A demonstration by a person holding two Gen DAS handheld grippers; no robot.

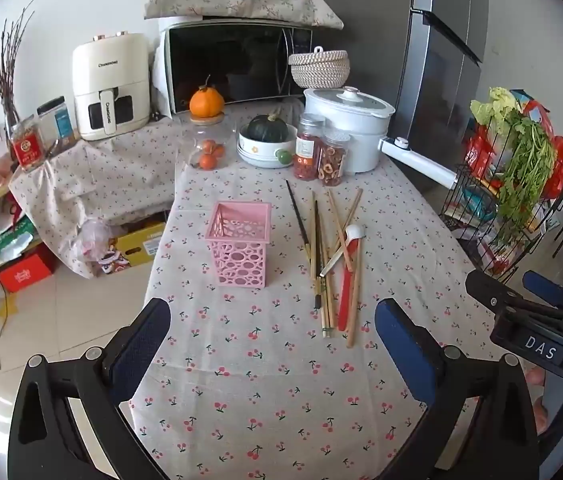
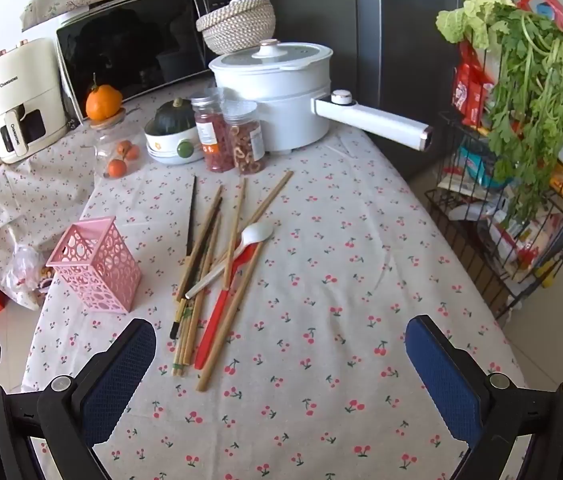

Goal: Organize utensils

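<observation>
A pink openwork holder (image 1: 239, 246) (image 2: 95, 266) stands upright on the cherry-print tablecloth (image 1: 265, 392) (image 2: 341, 280). Right of it lies a loose pile of wooden chopsticks (image 1: 329, 256) (image 2: 205, 264), with a white spoon (image 1: 345, 244) (image 2: 237, 254) and a red spoon (image 1: 348, 284) (image 2: 221, 304) among them. My left gripper (image 1: 271, 328) hangs open over the near part of the table, short of the holder and the pile, nothing between its fingers. My right gripper (image 2: 281, 352) is also open and empty, just right of the chopstick ends; its body (image 1: 537, 320) shows in the left wrist view.
At the far end stand a white pot (image 1: 347, 132) (image 2: 277, 96) with a long handle, two spice jars (image 1: 319, 154) (image 2: 229, 140), a bowl with a squash (image 1: 267, 142), a glass jar with oranges (image 1: 207, 142), a microwave (image 1: 233, 66), an air fryer (image 1: 111, 86). A wire rack (image 2: 521, 200) of greens stands right.
</observation>
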